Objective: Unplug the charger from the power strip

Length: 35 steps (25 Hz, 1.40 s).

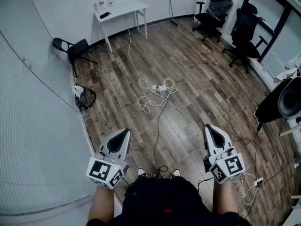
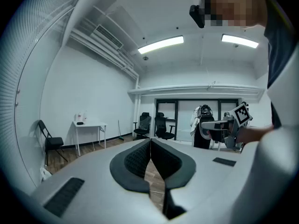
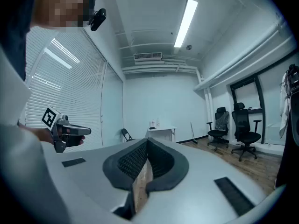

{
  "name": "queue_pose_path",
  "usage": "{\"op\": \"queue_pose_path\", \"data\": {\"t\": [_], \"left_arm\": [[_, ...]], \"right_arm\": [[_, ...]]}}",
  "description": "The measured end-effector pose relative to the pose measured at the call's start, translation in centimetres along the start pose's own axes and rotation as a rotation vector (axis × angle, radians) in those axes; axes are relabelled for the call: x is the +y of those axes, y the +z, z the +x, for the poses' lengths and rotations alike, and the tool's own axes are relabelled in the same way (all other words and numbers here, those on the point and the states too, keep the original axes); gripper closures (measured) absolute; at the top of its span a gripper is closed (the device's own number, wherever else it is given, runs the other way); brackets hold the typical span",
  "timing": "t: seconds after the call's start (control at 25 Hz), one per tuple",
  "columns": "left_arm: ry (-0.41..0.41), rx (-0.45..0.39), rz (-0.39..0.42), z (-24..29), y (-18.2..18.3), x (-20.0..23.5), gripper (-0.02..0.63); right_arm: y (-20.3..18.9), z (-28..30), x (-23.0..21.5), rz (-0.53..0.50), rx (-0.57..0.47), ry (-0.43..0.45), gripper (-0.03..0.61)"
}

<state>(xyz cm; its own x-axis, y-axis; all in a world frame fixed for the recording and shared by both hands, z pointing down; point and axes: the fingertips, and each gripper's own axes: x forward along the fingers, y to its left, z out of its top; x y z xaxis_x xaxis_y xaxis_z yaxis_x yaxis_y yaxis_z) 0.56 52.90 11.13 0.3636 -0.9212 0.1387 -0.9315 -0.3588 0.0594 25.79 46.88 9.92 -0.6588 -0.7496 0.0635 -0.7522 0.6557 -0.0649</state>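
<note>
A white power strip (image 1: 159, 87) lies on the wood floor mid-room, in a tangle of white cable (image 1: 133, 62); a small white charger (image 1: 163, 86) seems plugged into it, too small to be sure. A thin black cable (image 1: 157, 126) runs from the strip toward my feet. Both grippers hang well short of it, near my body. My left gripper (image 1: 124, 132) (image 2: 150, 140) is shut and empty. My right gripper (image 1: 208, 127) (image 3: 146, 141) is shut too, with nothing held. Each gripper view shows only the room, not the strip.
A white table (image 1: 121, 9) stands at the far wall, a folding chair (image 1: 75, 51) and a black bag (image 1: 85, 98) at the left. Office chairs (image 1: 244, 36) stand far right. More cable and a small plug (image 1: 257, 182) lie by my right foot.
</note>
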Motion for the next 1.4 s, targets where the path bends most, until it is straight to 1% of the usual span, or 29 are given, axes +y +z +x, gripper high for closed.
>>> {"op": "queue_pose_path", "data": {"t": [0.08, 0.24, 0.32, 0.48, 0.6, 0.72, 0.96, 1.16, 1.28, 1.4], "left_arm": [[-0.006, 0.008, 0.005, 0.3, 0.0, -0.2, 0.591], [-0.026, 0.011, -0.016, 1.0, 0.2, -0.5, 0.591], [-0.026, 0.009, -0.014, 1.1, 0.4, -0.5, 0.591], [-0.021, 0.007, -0.006, 0.7, 0.4, -0.2, 0.591], [-0.02, 0.009, -0.009, 0.6, 0.2, 0.0, 0.591], [-0.019, 0.003, -0.011, 0.4, 0.0, 0.6, 0.591], [-0.028, 0.001, -0.024, -1.3, -0.8, 3.2, 0.591], [-0.044, -0.003, -0.034, -4.0, -2.1, 6.7, 0.591], [-0.07, 0.009, -0.049, -4.7, -3.0, 8.3, 0.591], [-0.087, 0.014, -0.054, -4.7, -3.2, 9.5, 0.591]], "right_arm": [[0.0, 0.0, 0.0, -0.002, 0.002, 0.004, 0.557], [0.0, 0.3, -0.3, -0.016, 0.015, 0.012, 0.557], [0.2, 0.4, -0.3, -0.015, 0.015, 0.012, 0.557], [0.2, 0.7, -0.3, 0.028, -0.001, 0.0, 0.557], [-0.3, 1.1, -0.1, 0.063, 0.006, 0.013, 0.555], [-0.7, 1.6, 0.7, 0.073, 0.014, 0.024, 0.557], [-0.9, 3.0, 3.7, 0.056, 0.032, 0.021, 0.555], [-1.6, 4.4, 8.4, 0.023, 0.036, -0.004, 0.555], [-1.9, 5.1, 10.3, 0.031, 0.033, -0.032, 0.557], [-2.2, 5.8, 11.9, 0.029, 0.054, -0.023, 0.555]]}}
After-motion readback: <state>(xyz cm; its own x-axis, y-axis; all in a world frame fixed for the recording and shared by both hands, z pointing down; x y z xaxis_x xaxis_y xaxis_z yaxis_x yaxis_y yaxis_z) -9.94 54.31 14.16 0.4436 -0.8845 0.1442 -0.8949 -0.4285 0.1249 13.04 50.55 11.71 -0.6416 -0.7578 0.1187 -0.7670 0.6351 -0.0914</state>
